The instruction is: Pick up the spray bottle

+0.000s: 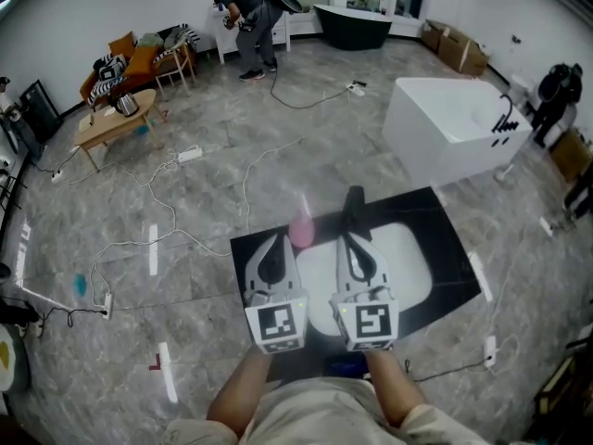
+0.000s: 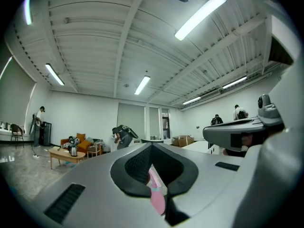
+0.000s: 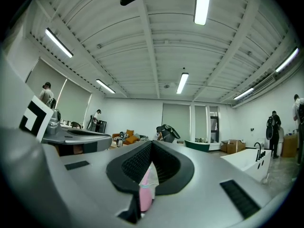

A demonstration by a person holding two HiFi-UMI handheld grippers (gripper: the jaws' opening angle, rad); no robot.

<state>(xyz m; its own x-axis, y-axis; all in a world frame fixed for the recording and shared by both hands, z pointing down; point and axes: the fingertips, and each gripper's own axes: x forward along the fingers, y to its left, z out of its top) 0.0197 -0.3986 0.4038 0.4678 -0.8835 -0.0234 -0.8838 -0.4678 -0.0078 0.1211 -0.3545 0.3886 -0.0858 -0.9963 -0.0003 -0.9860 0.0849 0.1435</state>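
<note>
Forearms [image 1: 243, 389] parallel — left hand-held gripper [image 1: 275, 250], right hand-held gripper [image 1: 355, 246] both clamp spray bottle [image 1: 301, 232].

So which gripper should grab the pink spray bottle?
Probably the left gripper: in the head view the spray bottle sits right beside its tip. The right gripper is farther off, with the black faucet just ahead. Both look shut.

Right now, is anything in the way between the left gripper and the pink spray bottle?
Nothing I can see. The spray bottle sits just past the tip of the left gripper, slightly to its right, with nothing between them. Its jaws look closed, though.
</note>
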